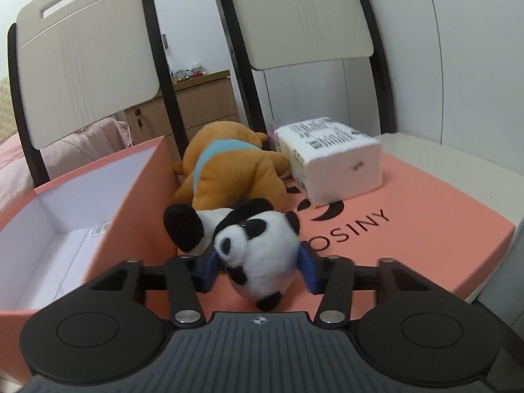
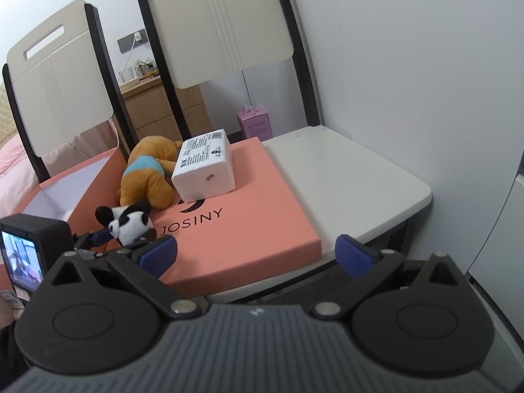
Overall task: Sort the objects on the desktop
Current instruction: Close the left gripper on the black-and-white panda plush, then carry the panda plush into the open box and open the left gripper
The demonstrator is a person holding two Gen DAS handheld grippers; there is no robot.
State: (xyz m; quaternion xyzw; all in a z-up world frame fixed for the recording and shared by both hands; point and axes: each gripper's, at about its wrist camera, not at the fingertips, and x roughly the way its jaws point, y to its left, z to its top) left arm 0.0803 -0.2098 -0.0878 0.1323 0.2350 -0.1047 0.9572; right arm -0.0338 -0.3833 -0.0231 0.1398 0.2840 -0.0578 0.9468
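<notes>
Open pink box (image 1: pixel 65 196): white interior, standing just left of the left gripper (image 1: pixel 258 270); nothing visible inside except a small printed label on the floor of the box, though its near corner is cut off by the gripper body. Pink lid (image 1: pixel 409 229), lettered "JOSINY", lying flat ahead of both grippers on a white table (image 2: pixel 344 177); the first letter is covered from the left wrist view and fully legible only from the right. Panda plush (image 1: pixel 255 249): pinched at the head between the left gripper's blue pads, resting at the lid's near left edge against the box wall; whether it is lifted clear of the lid cannot be told. Orange plush (image 1: pixel 229 170) with a blue band: lying beyond the panda, face hidden. White tissue pack (image 1: pixel 330 160): on the lid, ahead and right of the left gripper, touching the orange plush; label print too small to read. Right gripper (image 2: pixel 258 255): fingers spread wide, holding nothing, near the lid's front edge. Small purple carton (image 2: pixel 254 124): behind the lid's far edge, clear in the right wrist view, almost wholly hidden behind the pack in the left. Two chair backs (image 2: pixel 216 23) stand beyond the table.
</notes>
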